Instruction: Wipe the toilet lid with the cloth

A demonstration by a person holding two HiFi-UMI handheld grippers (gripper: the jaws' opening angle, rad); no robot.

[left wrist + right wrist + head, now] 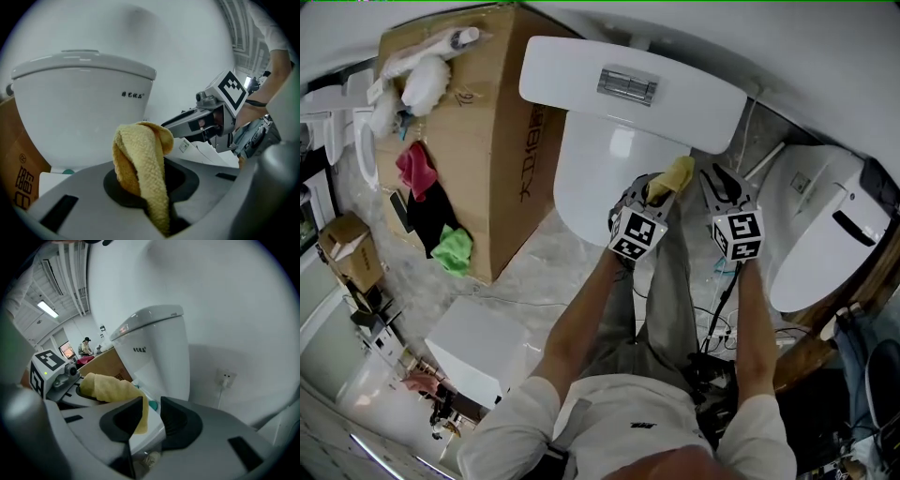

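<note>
The white toilet lid (591, 178) lies shut below the cistern (581, 84). My left gripper (661, 187) hangs over the lid's right edge, shut on a yellow cloth (678, 173). In the left gripper view the cloth (143, 159) is folded up out of the jaws in front of the cistern (79, 108). My right gripper (722, 183) is just right of the toilet, beside the left one, open by a narrow gap with nothing in it. In the right gripper view its jaws (151, 416) point at the toilet's side, with the cloth (110, 390) to their left.
A large cardboard box (478, 122) with rags and brushes on it stands left of the toilet. A second toilet (825, 225) lies close on the right. Cables (717, 319) run over the floor by the person's legs. A wall socket (226, 378) is behind the toilet.
</note>
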